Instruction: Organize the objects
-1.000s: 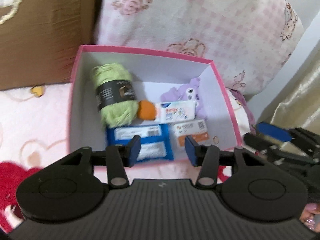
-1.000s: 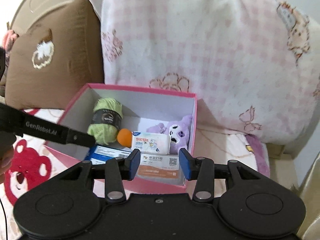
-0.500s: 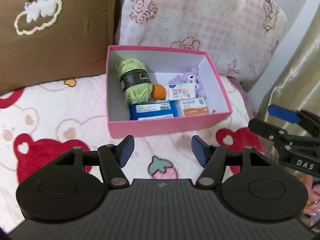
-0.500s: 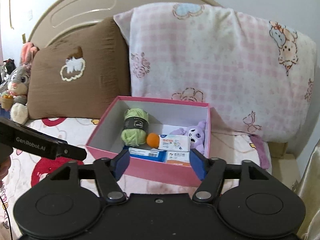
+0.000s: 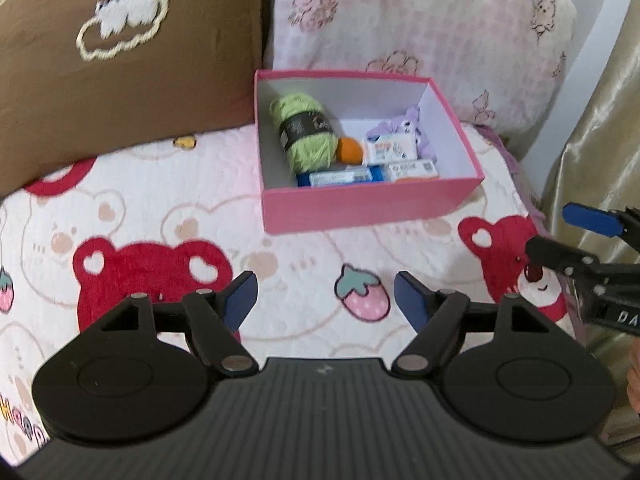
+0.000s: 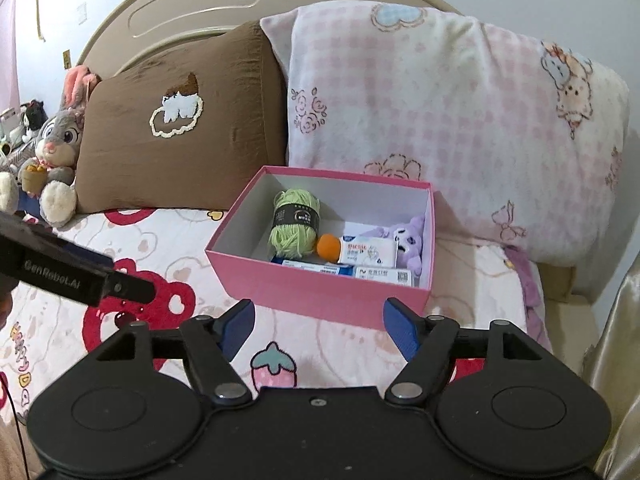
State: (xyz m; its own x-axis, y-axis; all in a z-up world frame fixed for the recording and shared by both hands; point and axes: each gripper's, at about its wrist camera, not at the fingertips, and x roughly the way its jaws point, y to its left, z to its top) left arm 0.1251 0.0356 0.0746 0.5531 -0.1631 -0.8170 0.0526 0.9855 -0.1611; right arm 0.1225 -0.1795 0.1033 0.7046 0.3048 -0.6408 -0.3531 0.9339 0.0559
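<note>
Left tongs (image 6: 76,278) arm marked "GenRobot.AI".

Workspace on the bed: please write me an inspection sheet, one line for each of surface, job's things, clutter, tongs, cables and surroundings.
Surface: bedspread printed with bears and strawberries; the pink box stands on it.
Job's things: in the box lie green yarn, an orange ball, a white packet, a purple plush, a blue pack and an orange-and-white carton.
Clutter: nothing seen loose on the bedspread.
Tongs: left tongs and right tongs both open and empty, jaws just been opening, short of the box.
Cables: thin dark cable at the left edge.
Surroundings: brown pillow, pink checked pillow, bunny plush, headboard, gold curtain.
</note>
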